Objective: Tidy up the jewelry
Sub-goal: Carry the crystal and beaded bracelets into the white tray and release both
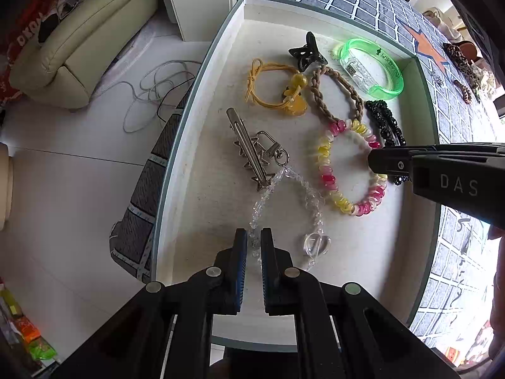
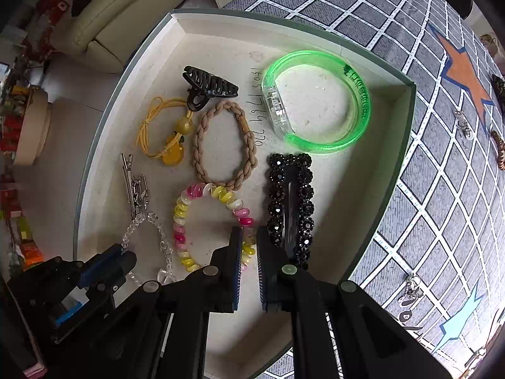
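Note:
A white shallow box point(image 1: 202, 101) point(image 2: 104, 120) holds the jewelry. My left gripper point(image 1: 254, 243) is nearly shut around the clear bead chain point(image 1: 311, 195) with its heart charm point(image 1: 317, 244). My right gripper point(image 2: 249, 246) point(image 1: 375, 159) is shut on the pink-yellow spiral bracelet point(image 2: 186, 218) point(image 1: 328, 170) at its right side. Also in the box are a green bangle point(image 2: 359, 101), a black beaded clip point(image 2: 293, 202), a braided tan hair tie point(image 2: 202, 139), a yellow hair tie point(image 2: 151, 132), a black claw clip point(image 2: 211, 88) and a silver clip point(image 1: 246, 148).
The box sits on a grey grid-pattern cloth point(image 2: 442, 205) with star shapes. More small jewelry pieces point(image 2: 464, 126) lie on the cloth to the right. A cream sofa point(image 1: 88, 47) and a cable point(image 1: 151, 91) are on the floor left of the table.

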### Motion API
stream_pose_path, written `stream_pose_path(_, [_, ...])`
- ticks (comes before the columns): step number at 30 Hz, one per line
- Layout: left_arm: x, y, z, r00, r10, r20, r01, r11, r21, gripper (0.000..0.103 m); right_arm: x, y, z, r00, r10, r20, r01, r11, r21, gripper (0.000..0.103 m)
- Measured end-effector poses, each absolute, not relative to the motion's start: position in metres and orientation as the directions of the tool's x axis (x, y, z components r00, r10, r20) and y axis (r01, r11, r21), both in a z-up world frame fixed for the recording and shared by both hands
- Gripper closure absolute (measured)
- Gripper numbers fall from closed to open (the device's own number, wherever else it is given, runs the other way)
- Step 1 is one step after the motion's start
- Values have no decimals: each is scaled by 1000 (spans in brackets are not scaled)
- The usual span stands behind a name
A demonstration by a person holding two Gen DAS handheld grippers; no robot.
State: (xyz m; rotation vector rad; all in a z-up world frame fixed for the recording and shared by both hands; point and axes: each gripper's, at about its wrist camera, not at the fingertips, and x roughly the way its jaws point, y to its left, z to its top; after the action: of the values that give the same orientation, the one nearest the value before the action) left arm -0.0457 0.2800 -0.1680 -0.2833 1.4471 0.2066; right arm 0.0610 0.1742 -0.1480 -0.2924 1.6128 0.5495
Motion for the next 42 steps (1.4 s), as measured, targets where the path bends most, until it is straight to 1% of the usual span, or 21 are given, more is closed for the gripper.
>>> stream_pose_path(4, [-44,279,-167,108,-16,-994,-306,951,-49,88,60,187,-152,-128,130,-983,-493,852,177,92])
stream_pose_path(6, [-44,278,-166,109,-9,-994,-305,951,-42,88,61,187,-150,-128,133,-983,-494,851,179,88])
stream_pose_path(7, [-44,277,-165,111,-2,-994,-302,953,-36,88,63,183,-147,-126,136,-983,-493,851,182,79])
stream_pose_path(8, [-44,277,-163,114,7,-993,-298,954,-28,88,63,180,-144,-122,141,-982,-492,851,184,68])
stream_pose_path(10, [-44,275,-161,115,16,-993,-292,956,-18,88,63,179,-138,-111,156,-981,-487,852,191,60])
stream_pose_path(19, [-39,270,-150,120,36,-992,-277,961,1,88,63,159,-111,-68,197,-978,-447,870,207,58])
stream_pose_path(30, [-41,255,-138,134,34,-990,-229,973,2,87,55,97,-83,-25,218,-976,-361,908,212,58])
stream_pose_path(31, [-41,254,-136,134,30,-991,-223,975,-1,87,53,92,-82,-21,220,-975,-353,911,213,57])
stream_pose_path(32, [-41,253,-135,134,30,-990,-218,976,0,87,51,87,-80,-20,222,-975,-345,914,215,51])
stream_pose_path(34, [-41,249,-132,136,34,-990,-214,977,4,87,45,78,-76,-14,229,-973,-329,918,221,45])
stream_pose_path(42, [-38,247,-128,133,32,-991,-216,976,3,87,37,59,-77,-19,231,-973,-282,932,227,45])
